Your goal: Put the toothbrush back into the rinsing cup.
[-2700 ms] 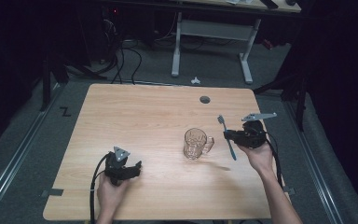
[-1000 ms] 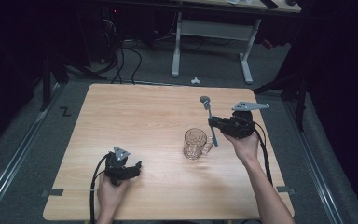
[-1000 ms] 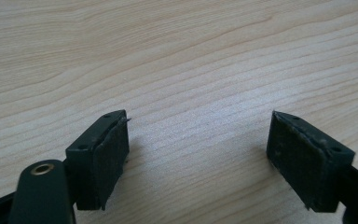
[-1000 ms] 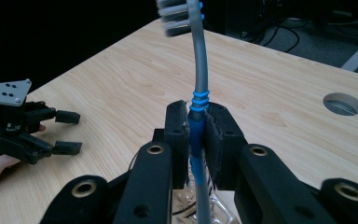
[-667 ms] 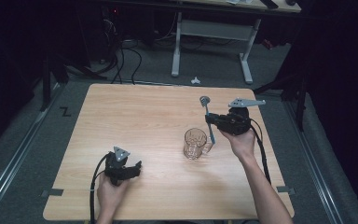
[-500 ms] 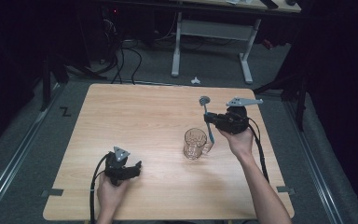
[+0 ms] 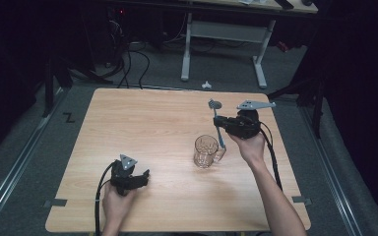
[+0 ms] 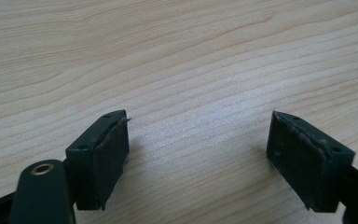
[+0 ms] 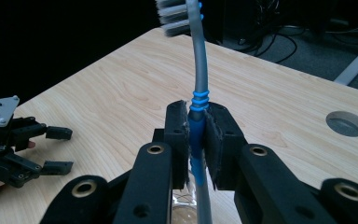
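a: starting at the left, what's there?

b: the left claw (image 7: 145, 175) sits low on the bench (image 7: 142, 128), near its front edge. its jaws are spread wide with bare wood between them. the pads (image 8: 114, 151) are flat black blocks, rough and a bit worn at the edges. a grey three-cornered plate rides on top, and a black cable trails back toward the person.

a: and the bench itself?

b: pale wood with a fine straight grain, rounded corners, and a round hole (image 9: 346, 123) near the far right edge.

a: any container?

b: one, right of centre: a clear glass mug (image 7: 206, 151) with a dimpled pattern and a handle on its right side. it stands upright on the bench. the lower end of a toothbrush (image 9: 199, 70) hangs just at its rim; i cannot tell whether the tip is inside. i see nothing else in it.

a: who has the toothbrush?

b: the right claw (image 9: 196, 140), held above and just right of the mug. its jaws are pressed together on the handle, pinching it upright. the handle is grey with bright blue ribbed grip rings, curving slightly, with grey bristles at the top end.

a: any writing?

b: no readable label; there is a black z-shaped mark (image 7: 69, 117) on the grey floor left of the bench.
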{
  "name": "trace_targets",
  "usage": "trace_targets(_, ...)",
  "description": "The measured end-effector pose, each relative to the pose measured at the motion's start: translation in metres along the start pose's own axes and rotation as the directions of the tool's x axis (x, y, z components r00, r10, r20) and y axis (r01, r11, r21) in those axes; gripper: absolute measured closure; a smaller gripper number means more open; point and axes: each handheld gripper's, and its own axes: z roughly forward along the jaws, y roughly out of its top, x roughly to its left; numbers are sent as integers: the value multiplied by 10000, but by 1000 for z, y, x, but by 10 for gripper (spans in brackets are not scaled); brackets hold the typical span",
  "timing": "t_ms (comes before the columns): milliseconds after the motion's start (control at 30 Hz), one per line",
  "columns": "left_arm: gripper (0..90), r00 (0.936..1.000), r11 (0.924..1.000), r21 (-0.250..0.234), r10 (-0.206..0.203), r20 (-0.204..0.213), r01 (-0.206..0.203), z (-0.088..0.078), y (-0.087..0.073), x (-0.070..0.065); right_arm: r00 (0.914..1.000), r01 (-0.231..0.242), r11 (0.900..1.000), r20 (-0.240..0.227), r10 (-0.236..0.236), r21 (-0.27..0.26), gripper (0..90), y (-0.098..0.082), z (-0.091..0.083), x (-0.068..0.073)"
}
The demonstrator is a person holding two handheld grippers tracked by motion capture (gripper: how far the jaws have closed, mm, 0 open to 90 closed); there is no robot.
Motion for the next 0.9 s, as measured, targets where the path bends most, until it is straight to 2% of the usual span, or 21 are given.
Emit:
trace_targets(367, 215, 10000, 10000, 0, -4, 4, 4, 0, 0, 0, 9999, -69, 10000, 95, 68, 58, 799, -6, 4, -5)
trace_targets(900, 215, 10000, 10000, 10, -2, 11, 2, 0, 0, 0, 9998, 22, 9997, 178, -27, 249, 797, -11, -3, -5)
